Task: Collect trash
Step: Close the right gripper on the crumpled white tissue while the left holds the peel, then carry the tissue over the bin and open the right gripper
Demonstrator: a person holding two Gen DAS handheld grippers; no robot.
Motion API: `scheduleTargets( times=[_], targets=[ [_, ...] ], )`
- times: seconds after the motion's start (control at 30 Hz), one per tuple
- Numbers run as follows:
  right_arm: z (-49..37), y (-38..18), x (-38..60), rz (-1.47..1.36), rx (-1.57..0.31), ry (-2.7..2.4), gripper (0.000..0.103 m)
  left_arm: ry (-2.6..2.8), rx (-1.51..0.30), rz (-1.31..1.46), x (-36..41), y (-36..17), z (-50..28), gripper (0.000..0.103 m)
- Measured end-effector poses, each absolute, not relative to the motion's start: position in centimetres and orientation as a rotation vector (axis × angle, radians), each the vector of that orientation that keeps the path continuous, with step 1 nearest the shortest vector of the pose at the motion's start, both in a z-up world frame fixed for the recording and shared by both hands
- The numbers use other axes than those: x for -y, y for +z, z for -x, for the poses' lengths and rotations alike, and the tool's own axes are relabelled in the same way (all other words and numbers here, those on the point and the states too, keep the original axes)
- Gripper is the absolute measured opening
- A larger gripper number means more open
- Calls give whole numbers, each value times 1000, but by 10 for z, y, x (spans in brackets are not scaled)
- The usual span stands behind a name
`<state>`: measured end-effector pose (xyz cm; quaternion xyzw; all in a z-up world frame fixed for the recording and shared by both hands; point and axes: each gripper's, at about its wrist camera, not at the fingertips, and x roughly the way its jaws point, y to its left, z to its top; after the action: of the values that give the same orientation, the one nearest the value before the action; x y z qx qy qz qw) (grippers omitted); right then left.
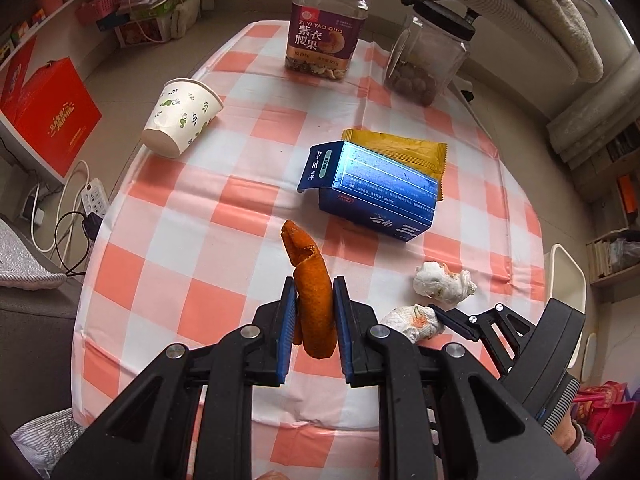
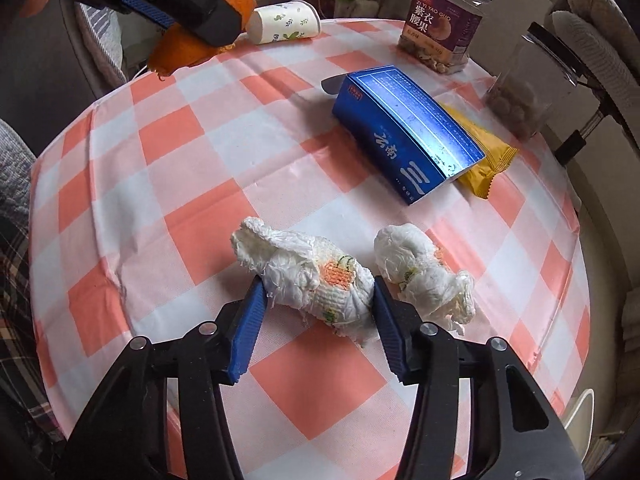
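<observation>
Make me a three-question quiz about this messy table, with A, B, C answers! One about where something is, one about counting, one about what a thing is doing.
1. Where is the yellow wrapper?
A. Partly under the blue box
B. Inside the paper cup
C. On a jar lid

2. How many crumpled tissue wads are on the checked tablecloth?
A. One
B. Two
C. Four

3. What is the left gripper doing?
A. Holding the cup
B. Standing open and empty
C. Holding an orange peel

Answers:
1 A: the box lies over one end of the wrapper.
2 B: one tissue wad sits between the right gripper jaws, the other tissue wad beside it.
3 C: the peel is pinched between its jaws.
</observation>
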<state>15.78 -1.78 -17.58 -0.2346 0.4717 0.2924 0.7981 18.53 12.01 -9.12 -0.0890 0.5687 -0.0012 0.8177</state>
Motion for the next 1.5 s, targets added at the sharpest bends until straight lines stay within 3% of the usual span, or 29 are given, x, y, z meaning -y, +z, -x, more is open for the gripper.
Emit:
scheduleTargets(
  times=[0.63, 1.5],
  targets=[
    [-164, -63, 94, 181, -723, 367, 49, -82, -985, 246, -101, -50, -177, 19],
    [-138, -17, 288, -78, -620, -124, 50, -259, -943, 151, 10, -47, -175, 19]
  ],
)
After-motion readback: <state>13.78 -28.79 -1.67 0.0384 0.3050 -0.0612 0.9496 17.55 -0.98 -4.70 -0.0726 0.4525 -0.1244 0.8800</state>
